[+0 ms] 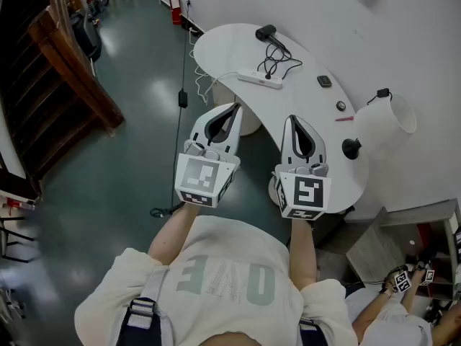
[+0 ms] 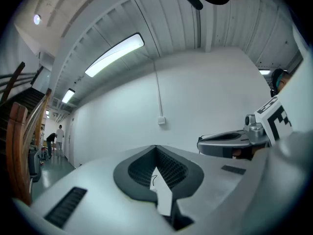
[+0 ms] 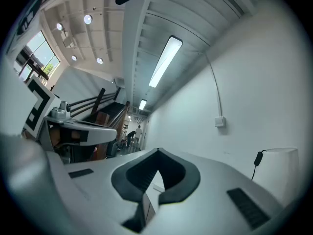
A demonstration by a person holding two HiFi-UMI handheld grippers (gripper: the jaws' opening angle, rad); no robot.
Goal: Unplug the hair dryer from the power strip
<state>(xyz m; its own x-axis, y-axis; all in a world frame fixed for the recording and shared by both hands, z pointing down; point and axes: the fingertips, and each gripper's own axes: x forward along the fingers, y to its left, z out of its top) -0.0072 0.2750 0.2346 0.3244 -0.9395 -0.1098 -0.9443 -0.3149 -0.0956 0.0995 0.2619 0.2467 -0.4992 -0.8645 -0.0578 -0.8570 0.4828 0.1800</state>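
The black hair dryer lies at the far end of the curved white table. Its black cord curls down to the white power strip, where the plug sits. My left gripper hovers over the table's near edge, short of the strip, shut with nothing in it. My right gripper is held level beside it, also shut and empty. In the left gripper view the jaws meet at a point facing a white wall. The right gripper view shows its jaws shut the same way.
A small black object, a round knob, a red pen and a black ball lie on the table's right part. A white cylinder stands at right. Wooden stairs rise at left. A cable runs across the floor. A second person is at lower right.
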